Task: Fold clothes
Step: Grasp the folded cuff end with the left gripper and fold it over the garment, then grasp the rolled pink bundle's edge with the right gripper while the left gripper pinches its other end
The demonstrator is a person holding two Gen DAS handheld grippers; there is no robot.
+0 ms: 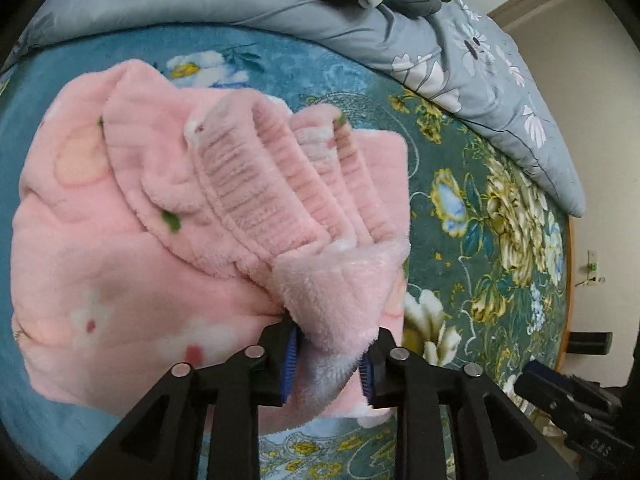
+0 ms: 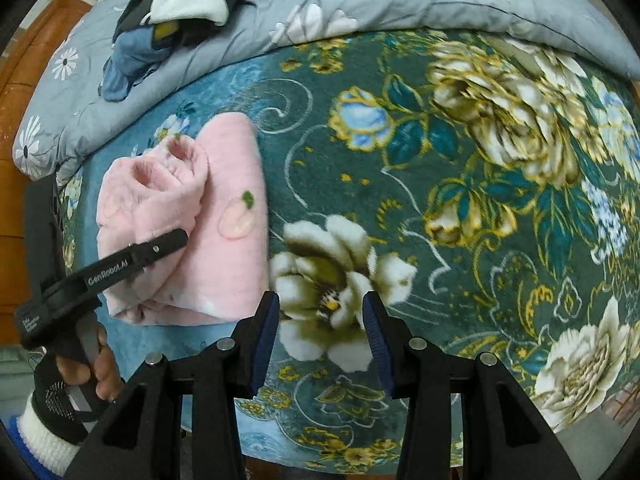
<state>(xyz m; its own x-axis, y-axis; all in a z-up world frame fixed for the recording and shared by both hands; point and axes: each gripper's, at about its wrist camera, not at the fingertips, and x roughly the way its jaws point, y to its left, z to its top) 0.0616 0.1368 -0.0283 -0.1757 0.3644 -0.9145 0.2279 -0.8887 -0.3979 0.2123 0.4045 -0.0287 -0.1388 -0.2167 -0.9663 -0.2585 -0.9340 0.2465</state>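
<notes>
Floral bedspread (image 2: 460, 208) (teal), grey quilt (image 2: 400, 4) behind, cream walls.

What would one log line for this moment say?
left gripper: shut on pink garment | right gripper: open, empty, above floral blanket | garment: partly folded on blanket

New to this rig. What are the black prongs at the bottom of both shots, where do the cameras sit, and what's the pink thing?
No robot arm here: a person holds a two-finger gripper in each hand, with a fisheye camera on each looking along the fingers. In the left wrist view, the left gripper is shut on a bunched edge of the pink fleece garment, partly folded on a teal floral blanket. In the right wrist view, the right gripper is open and empty over the blanket; the person's gloved hand shows at left. A grey quilt with more clothes lies behind.
</notes>
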